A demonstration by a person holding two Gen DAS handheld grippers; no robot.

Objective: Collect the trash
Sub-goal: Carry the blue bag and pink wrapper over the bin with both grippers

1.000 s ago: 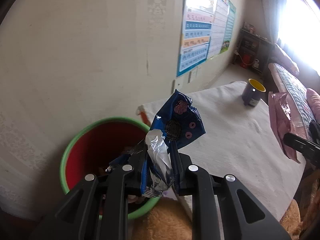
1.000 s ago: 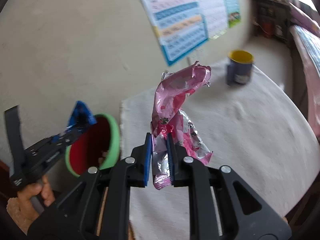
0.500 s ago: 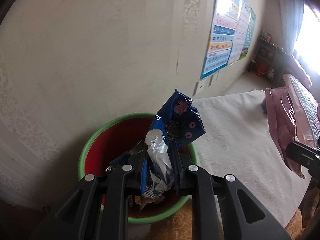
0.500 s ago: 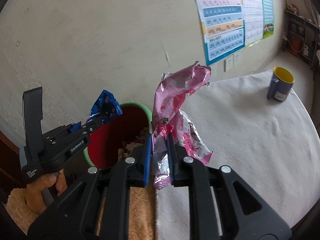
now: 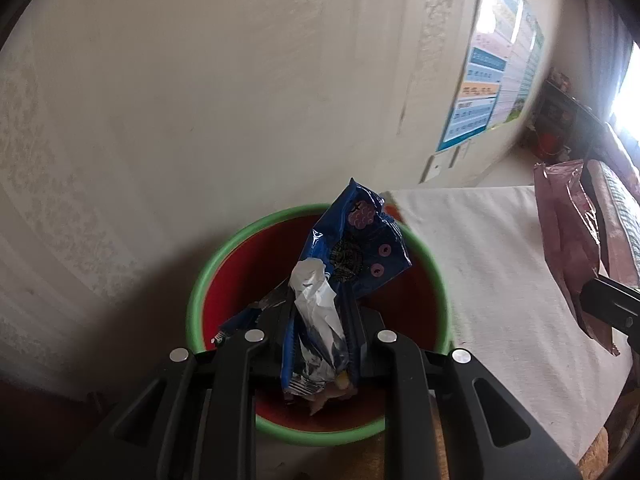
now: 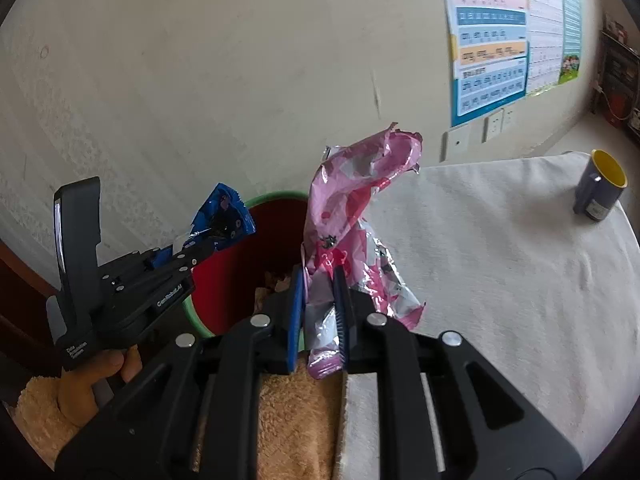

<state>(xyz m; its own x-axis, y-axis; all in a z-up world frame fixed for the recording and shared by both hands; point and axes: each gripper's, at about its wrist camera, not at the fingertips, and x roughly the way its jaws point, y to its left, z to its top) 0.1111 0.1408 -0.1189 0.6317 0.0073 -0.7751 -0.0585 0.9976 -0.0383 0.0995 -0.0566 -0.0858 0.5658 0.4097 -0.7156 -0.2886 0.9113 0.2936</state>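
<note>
My left gripper (image 5: 318, 316) is shut on a crumpled blue snack wrapper (image 5: 352, 252) and holds it right over the mouth of a red bin with a green rim (image 5: 208, 276). From the right wrist view the same blue wrapper (image 6: 222, 216) hangs above the bin (image 6: 236, 264). My right gripper (image 6: 318, 292) is shut on a pink foil wrapper (image 6: 352, 196) that stands up above the table edge, just right of the bin. That pink wrapper (image 5: 568, 240) shows at the right edge of the left wrist view. Scraps lie in the bin's bottom.
A table under a white cloth (image 6: 500, 264) stretches to the right, with a dark mug with a yellow inside (image 6: 600, 186) at its far end. The wall with posters (image 6: 492, 36) runs close behind the bin. A tan fleece sleeve (image 6: 296, 420) lies below my grippers.
Both grippers have swung left toward the bin. The blue wrapper, earlier at the bin's right rim, now hangs over its middle. The pink wrapper has come up beside the bin.
</note>
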